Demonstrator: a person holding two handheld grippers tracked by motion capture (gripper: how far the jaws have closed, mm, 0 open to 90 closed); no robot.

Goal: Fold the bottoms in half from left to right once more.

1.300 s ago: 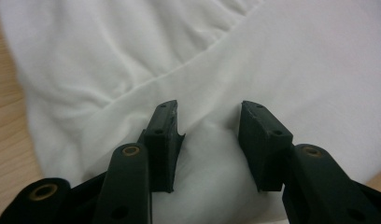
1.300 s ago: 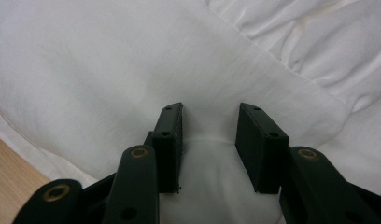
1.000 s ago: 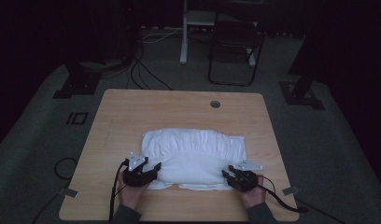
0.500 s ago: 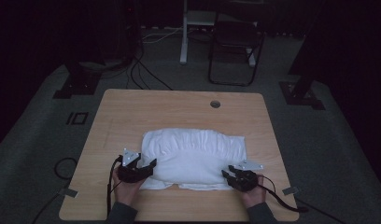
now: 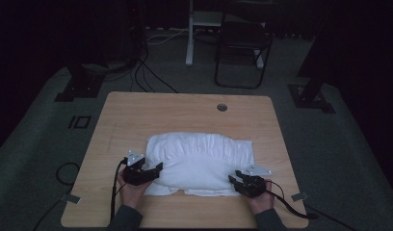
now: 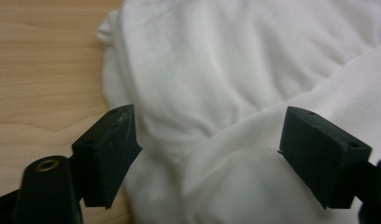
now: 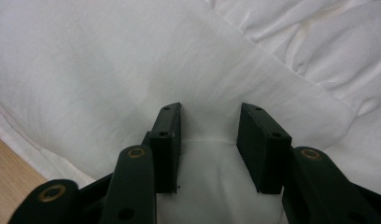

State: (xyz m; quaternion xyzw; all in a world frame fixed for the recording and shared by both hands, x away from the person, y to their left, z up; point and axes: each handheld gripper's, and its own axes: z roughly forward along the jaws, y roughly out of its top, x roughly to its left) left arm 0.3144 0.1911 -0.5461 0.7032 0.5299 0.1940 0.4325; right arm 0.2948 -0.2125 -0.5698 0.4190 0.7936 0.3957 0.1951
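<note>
L tongs just opened, R tongs gripping white cloth

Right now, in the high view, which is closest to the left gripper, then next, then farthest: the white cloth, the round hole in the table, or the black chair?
From the left gripper:
1. White cloth: right beside it, mid-table.
2. Round hole: near the table's far edge.
3. Black chair: on the floor beyond the table.

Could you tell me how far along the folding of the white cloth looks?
Done: the white cloth lies bunched into a compact bundle on the table. In hand: the left gripper has just been opening, its jaws wide over the fabric, while the right gripper pinches a fold. Left: probably neatening the loose front edge.
</note>
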